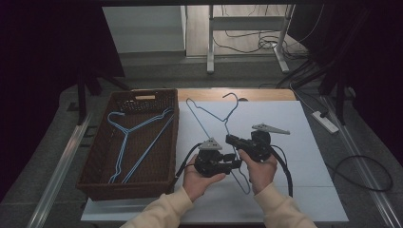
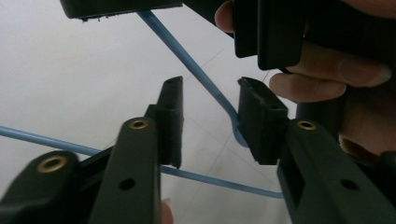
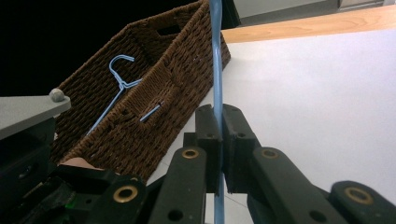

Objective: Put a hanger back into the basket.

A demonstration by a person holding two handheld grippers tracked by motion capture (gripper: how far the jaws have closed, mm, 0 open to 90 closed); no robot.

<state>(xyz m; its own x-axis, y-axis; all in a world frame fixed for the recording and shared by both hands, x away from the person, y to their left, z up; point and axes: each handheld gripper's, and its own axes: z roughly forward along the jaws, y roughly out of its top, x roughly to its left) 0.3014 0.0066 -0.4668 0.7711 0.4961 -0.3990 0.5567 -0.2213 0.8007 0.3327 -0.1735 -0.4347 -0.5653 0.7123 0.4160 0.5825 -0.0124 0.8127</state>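
The right gripper (image 3: pixel 219 140) is clamped on the thin blue wire hanger (image 1: pixel 216 124); the left gripper (image 2: pixel 210 121) gapes around its corner. The brown woven basket (image 1: pixel 164 156) to their left probably awaits it, two already inside.

Wire hanger (image 1: pixel 223 137) on the board (image 1: pixel 294 142), right of the basket (image 1: pixel 100 161) with another hanger (image 1: pixel 124 142) inside
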